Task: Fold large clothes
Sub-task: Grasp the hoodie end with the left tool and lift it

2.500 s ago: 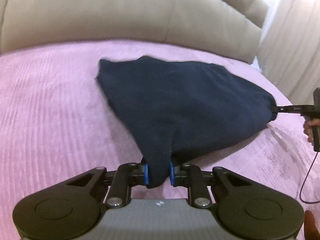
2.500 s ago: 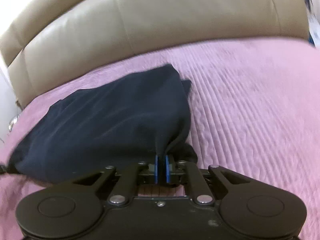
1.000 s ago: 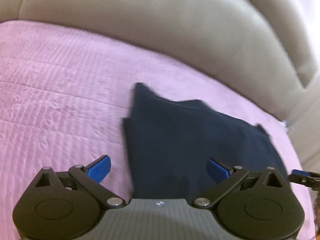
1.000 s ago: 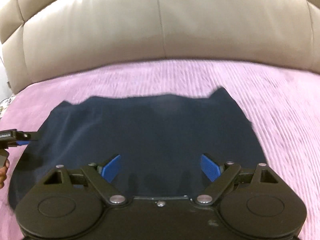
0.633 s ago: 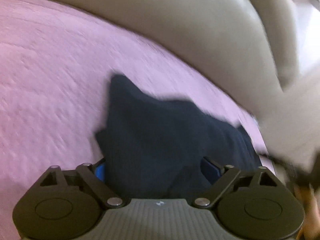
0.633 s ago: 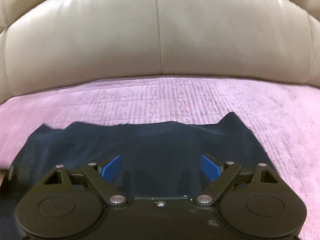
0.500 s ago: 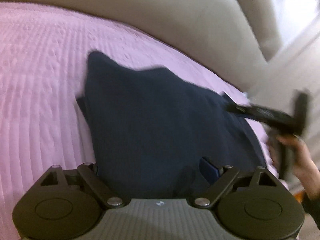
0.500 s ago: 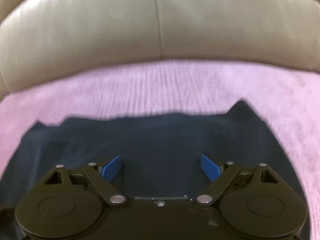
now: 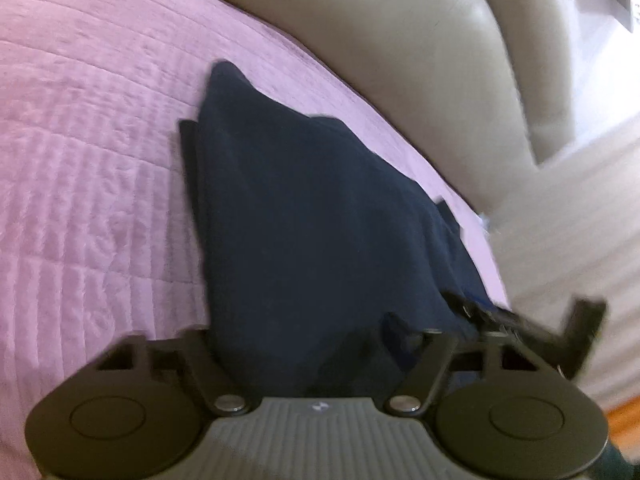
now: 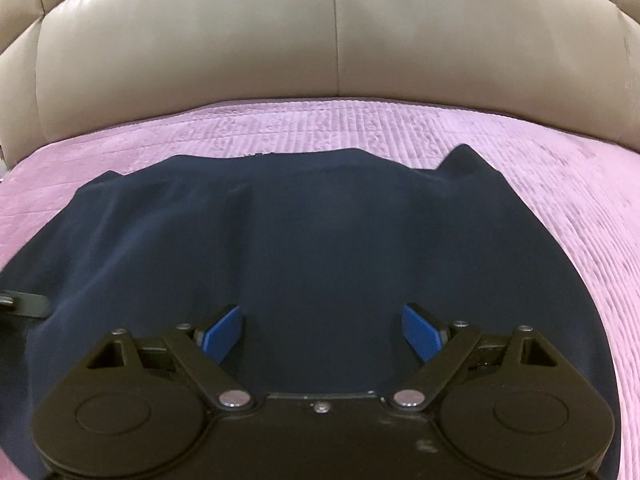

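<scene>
A navy garment point(image 9: 320, 216) lies folded on the pink bedspread point(image 9: 88, 184). My left gripper point(image 9: 316, 344) sits at the garment's near edge. Its jaws are closing with bunched cloth between them, which hides the pads. My right gripper point(image 10: 322, 332) hovers low over the garment point(image 10: 320, 240), open, with its blue pads point(image 10: 222, 334) wide apart and nothing pinched. The left wrist view shows the right gripper point(image 9: 520, 328) at the garment's right corner. One finger of the left gripper point(image 10: 24, 304) shows at the left edge of the right wrist view.
A beige padded headboard point(image 10: 332, 40) rises just behind the garment. Pink bedspread point(image 10: 580, 200) stretches to the right of the cloth. In the left wrist view, pale curtain or wall point(image 9: 580, 220) stands past the bed's right edge.
Both grippers let go of the garment and opened wide. Since then the left jaws have narrowed around the garment's near edge, and the right gripper has sunk closer to the cloth, still open.
</scene>
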Action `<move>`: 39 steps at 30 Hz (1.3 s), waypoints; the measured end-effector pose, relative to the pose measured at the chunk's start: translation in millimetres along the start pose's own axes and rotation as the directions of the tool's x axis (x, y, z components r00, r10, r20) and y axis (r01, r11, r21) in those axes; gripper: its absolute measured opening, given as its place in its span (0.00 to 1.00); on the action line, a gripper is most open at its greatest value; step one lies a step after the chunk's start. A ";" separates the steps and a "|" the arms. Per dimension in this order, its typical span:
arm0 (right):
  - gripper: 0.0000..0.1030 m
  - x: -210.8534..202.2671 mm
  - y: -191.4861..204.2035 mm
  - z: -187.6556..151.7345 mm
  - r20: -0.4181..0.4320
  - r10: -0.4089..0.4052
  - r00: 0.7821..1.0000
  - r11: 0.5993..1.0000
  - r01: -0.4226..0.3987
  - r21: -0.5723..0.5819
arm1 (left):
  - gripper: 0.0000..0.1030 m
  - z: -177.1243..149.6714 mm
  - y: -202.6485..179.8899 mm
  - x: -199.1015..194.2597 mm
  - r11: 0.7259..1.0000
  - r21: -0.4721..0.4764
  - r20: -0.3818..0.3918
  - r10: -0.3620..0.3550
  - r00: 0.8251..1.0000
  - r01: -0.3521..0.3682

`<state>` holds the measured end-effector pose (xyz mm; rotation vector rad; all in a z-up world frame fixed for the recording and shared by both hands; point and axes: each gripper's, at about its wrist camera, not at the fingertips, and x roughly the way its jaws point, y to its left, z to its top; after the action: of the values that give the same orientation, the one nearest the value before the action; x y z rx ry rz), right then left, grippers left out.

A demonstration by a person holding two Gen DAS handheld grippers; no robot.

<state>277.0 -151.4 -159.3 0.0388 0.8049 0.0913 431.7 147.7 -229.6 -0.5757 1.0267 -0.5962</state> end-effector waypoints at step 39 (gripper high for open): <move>0.99 -95.3 -115.1 -108.2 0.177 0.115 0.977 0.979 -0.142 0.149 | 0.21 -42.7 -304.5 119.7 0.936 0.292 0.205 0.140 0.969 -0.197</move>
<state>141.0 -275.2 -173.8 0.2487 0.6392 0.1437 384.6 -156.2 -110.1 -0.2536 0.7808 -0.5284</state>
